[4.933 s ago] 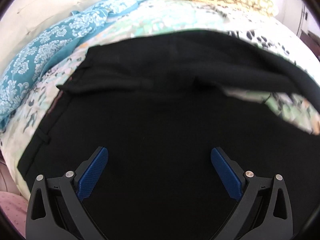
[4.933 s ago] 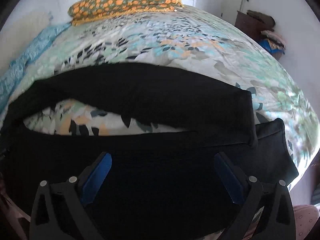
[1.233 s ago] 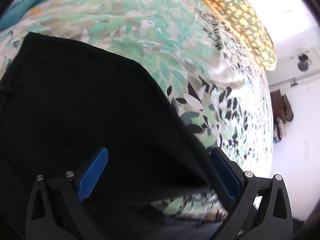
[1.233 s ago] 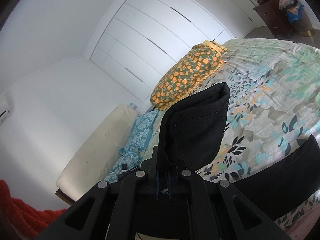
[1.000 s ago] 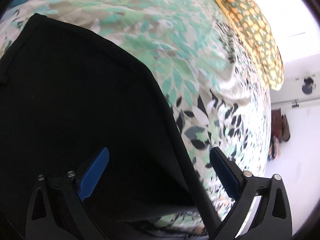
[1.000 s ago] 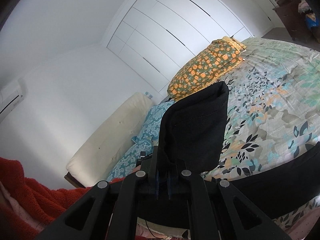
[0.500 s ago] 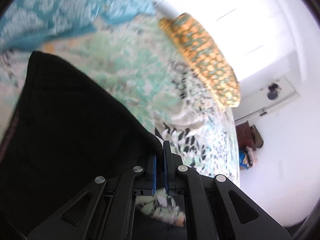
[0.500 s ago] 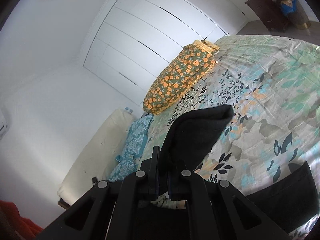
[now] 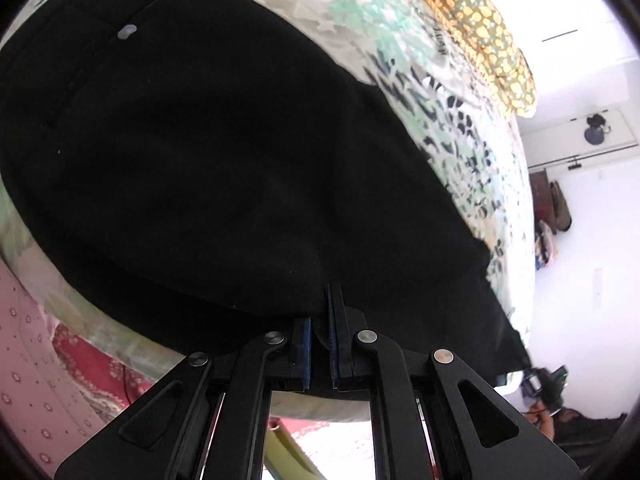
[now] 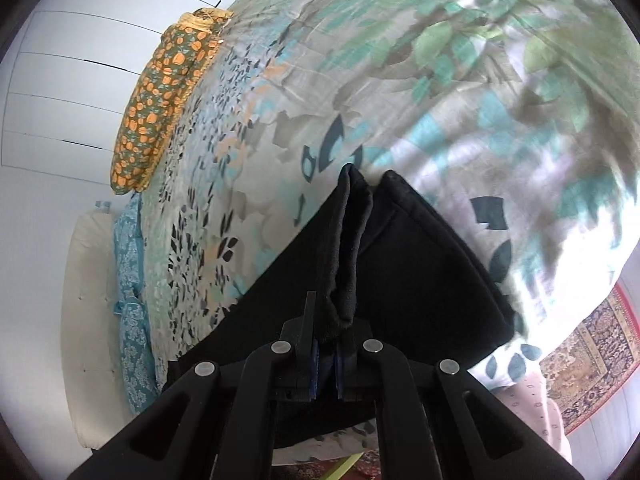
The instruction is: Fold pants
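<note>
Black pants (image 9: 208,152) lie on a floral bedspread (image 9: 400,40), one leg laid over the other near the bed's front edge. My left gripper (image 9: 319,320) is shut on the near edge of the pants' upper layer. In the right wrist view the pants (image 10: 420,280) lie as a dark wedge on the bedspread (image 10: 440,80). My right gripper (image 10: 326,344) is shut on a bunched fold of the pants' hem end (image 10: 346,248), which stands up between the fingers.
An orange-patterned pillow (image 10: 160,92) lies at the head of the bed, and also shows in the left wrist view (image 9: 472,12). A blue patterned cushion (image 10: 130,280) lies along the bed's far side. A patterned rug (image 10: 592,360) covers the floor past the bed edge.
Both grippers have come down from their raised pose. The held pant leg now lies over the other leg on the bed. Both stay shut on the cloth.
</note>
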The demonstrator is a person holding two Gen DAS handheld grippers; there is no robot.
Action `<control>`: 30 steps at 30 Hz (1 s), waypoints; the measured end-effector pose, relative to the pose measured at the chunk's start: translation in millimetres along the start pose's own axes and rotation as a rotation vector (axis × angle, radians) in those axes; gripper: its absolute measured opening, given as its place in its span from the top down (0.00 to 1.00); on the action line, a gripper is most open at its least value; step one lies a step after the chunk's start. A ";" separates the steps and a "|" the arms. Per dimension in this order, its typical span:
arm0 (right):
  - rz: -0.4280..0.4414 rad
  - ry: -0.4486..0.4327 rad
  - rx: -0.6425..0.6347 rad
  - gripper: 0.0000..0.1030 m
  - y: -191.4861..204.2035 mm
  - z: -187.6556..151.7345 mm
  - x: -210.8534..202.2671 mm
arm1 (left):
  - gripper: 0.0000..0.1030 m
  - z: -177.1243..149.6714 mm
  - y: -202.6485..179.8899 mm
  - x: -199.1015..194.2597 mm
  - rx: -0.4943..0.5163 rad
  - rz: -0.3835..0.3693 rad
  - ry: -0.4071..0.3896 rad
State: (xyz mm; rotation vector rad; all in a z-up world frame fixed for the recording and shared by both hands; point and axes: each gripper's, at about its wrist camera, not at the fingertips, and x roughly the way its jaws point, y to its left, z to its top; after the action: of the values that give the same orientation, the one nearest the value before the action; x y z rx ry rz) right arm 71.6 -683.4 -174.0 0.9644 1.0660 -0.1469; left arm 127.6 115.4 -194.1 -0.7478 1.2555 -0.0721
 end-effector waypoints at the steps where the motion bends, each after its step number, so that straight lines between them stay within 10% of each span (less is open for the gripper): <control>1: 0.001 0.000 0.002 0.93 -1.9 0.6 -1.8 | 0.94 0.1 -0.3 -2.6 -0.001 -0.006 -0.003; 30: -0.358 0.168 -0.206 0.93 0.3 -12.1 15.9 | 0.96 -21.3 -0.2 11.1 0.026 0.077 0.060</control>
State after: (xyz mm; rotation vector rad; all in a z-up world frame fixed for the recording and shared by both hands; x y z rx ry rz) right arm 71.8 -669.1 -188.0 0.6027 1.3762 -0.2472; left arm 112.8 100.4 -205.6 -0.6784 1.3371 -0.0483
